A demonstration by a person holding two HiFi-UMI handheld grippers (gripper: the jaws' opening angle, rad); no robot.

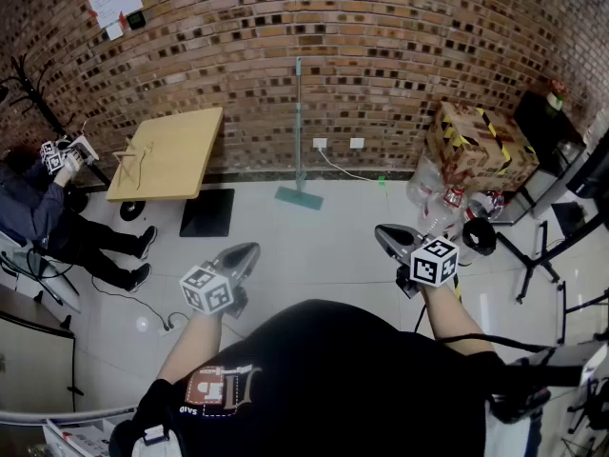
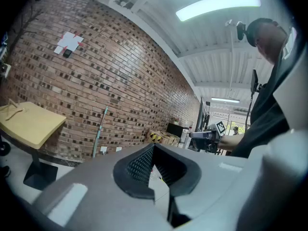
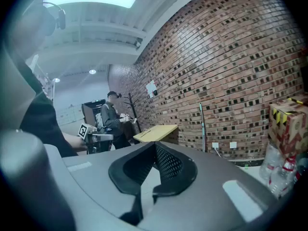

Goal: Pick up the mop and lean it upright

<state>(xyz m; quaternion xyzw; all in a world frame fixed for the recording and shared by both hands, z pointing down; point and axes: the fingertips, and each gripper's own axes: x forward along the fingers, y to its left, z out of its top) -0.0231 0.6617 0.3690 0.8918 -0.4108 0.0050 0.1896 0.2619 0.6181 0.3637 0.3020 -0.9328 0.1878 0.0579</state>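
Observation:
The mop [image 1: 298, 131] stands upright against the brick wall, its pale green handle vertical and its flat head [image 1: 299, 197] on the floor. It also shows far off as the mop [image 2: 99, 129] in the left gripper view and the mop [image 3: 202, 126] in the right gripper view. My left gripper [image 1: 249, 248] and right gripper [image 1: 381, 231] hang over the tiled floor well short of it, one to each side. Both are shut with nothing between the jaws, as the left gripper [image 2: 153, 148] and the right gripper [image 3: 155, 146] show close up.
A wooden table [image 1: 171, 150] on a black base [image 1: 207, 212] stands left of the mop. A taped cardboard box [image 1: 476, 141] and plastic bottles [image 1: 433, 193] sit at the right. A seated person [image 1: 57, 227] is at the far left. Stands and cables crowd the right edge.

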